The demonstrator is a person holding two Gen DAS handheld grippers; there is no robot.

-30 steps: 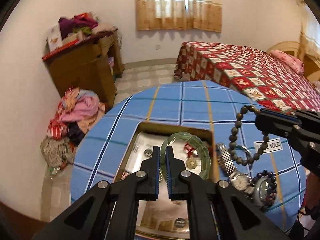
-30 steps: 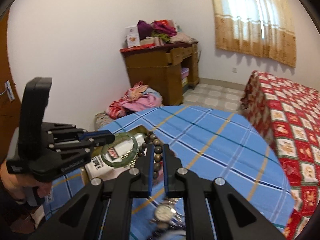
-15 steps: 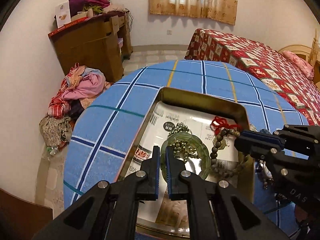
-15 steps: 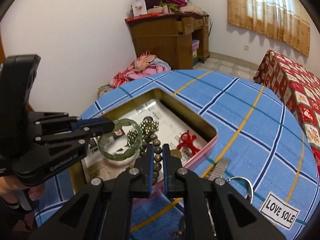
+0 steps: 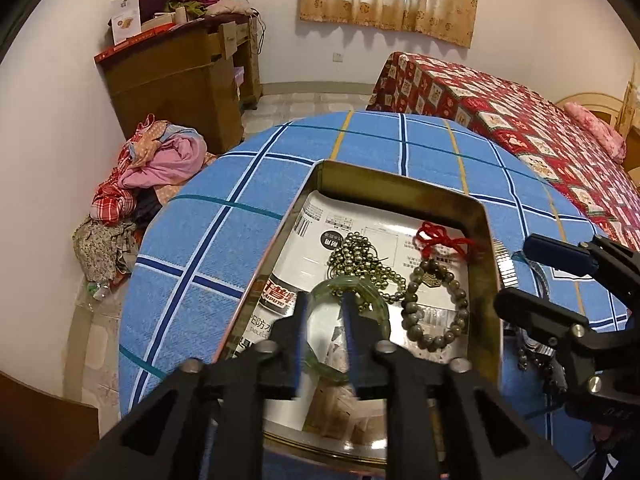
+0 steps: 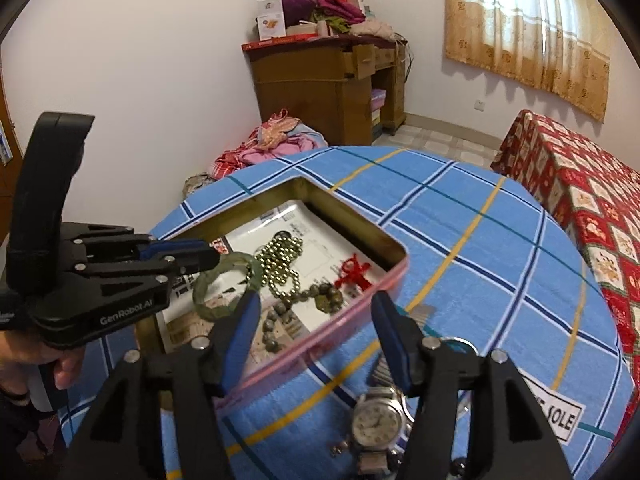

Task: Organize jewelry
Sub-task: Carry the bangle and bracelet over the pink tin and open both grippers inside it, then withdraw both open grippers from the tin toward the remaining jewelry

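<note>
Brass-coloured walls are framing the tin (image 5: 486, 280) sitting on the blue plaid bench (image 5: 224, 264), its floor lined with printed paper carrying Chinese characters too small to read. Lying inside are a green bangle (image 5: 376, 304), a tangle of gold beads (image 5: 360, 256), a grey-brown bead bracelet (image 5: 436, 312) and a red cord (image 5: 440, 240). The left gripper (image 5: 324, 340) is hovering over the tin with its fingers (image 5: 298, 344) parted around the bangle's near rim; whether they are touching it I cannot tell. From the right wrist view, "GenRobot.AI" is showing in white on the left gripper's (image 6: 200, 256) black body. The right gripper (image 6: 314, 340) is hanging over the tin's near pink edge (image 6: 320, 336), fingers (image 6: 240, 336) spread wide and holding nothing. A silver watch (image 6: 376, 424) is lying on the bench just outside the tin, near a white label (image 6: 560, 420) reading "SOLE", its first word hidden.
</note>
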